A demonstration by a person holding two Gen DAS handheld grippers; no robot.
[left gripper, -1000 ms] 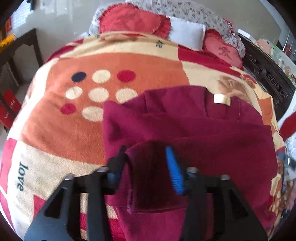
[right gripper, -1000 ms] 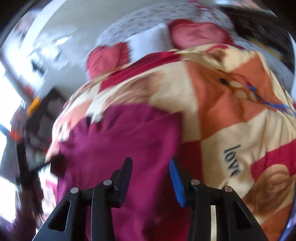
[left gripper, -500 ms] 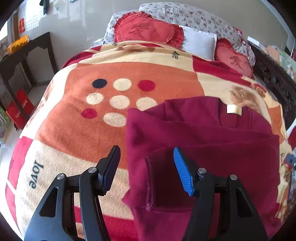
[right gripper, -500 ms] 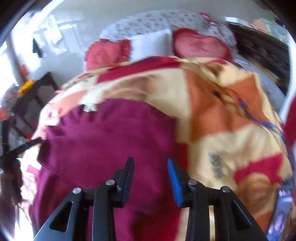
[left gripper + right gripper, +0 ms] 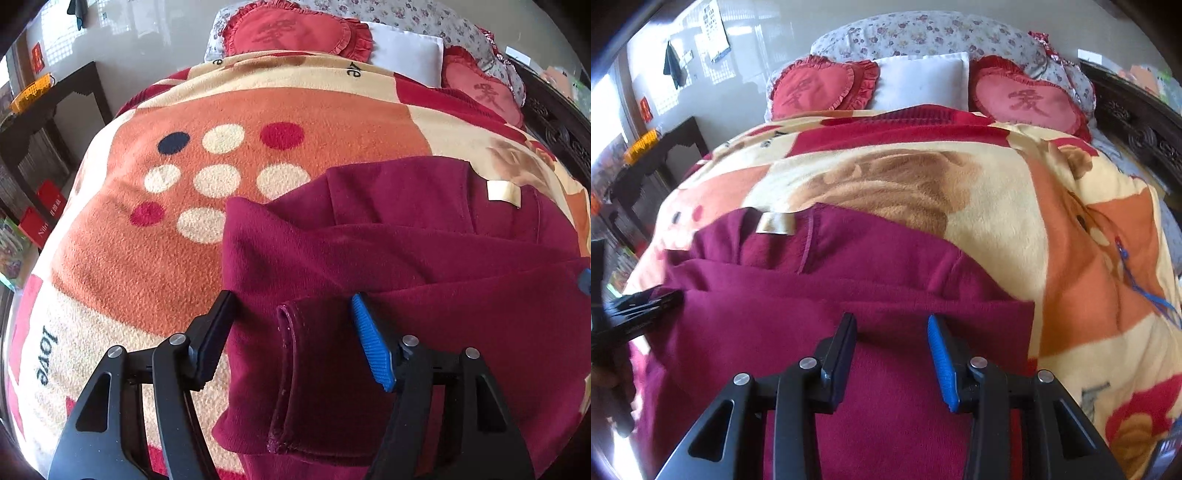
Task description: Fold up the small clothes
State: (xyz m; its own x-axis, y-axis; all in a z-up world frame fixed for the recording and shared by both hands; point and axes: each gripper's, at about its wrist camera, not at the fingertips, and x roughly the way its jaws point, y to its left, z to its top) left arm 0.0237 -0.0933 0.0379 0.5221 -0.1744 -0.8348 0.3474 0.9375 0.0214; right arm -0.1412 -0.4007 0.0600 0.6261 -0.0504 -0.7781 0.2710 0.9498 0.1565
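Two grippers: both poised over one dark red garment (image 5: 424, 266) spread on a patterned blanket (image 5: 155, 258) covering a bed.
Left edge of scene: dark side table (image 5: 55, 110) with a yellow basket (image 5: 31, 90), red boxes (image 5: 44, 212) below it bearing small writing too blurred to read.
Blanket writing: "love" (image 5: 46, 356) printed sideways near the left gripper; letters "ae" further back, partly cut off.
Left gripper (image 5: 291, 343): jaws wide, just been opening, no pad pressing on cloth; folded sleeve cuff (image 5: 291, 373) lying loose between the fingers.
Cuff axis: running from near to far, roughly along the line of the fingers, hemmed edge toward the black finger.
Garment: body stretching rightward and away from the left gripper, collar at the far side with a pale tag (image 5: 504, 192), no print legible on it.
Right gripper (image 5: 892, 354): jaws parted at a middling gap, hovering above the flat cloth, nothing pinched.
Key relation: right-hand fold edge (image 5: 1028, 332) of the garment just to the right of the blue finger, so the right hand nearer that side, the left hand nearer the cuff.
Likely next need: a regrip on a side edge or hem, judged only from the released sleeve.
Pillows: heart cushions (image 5: 820, 88) at the head, each with one red character, not readable with confidence.
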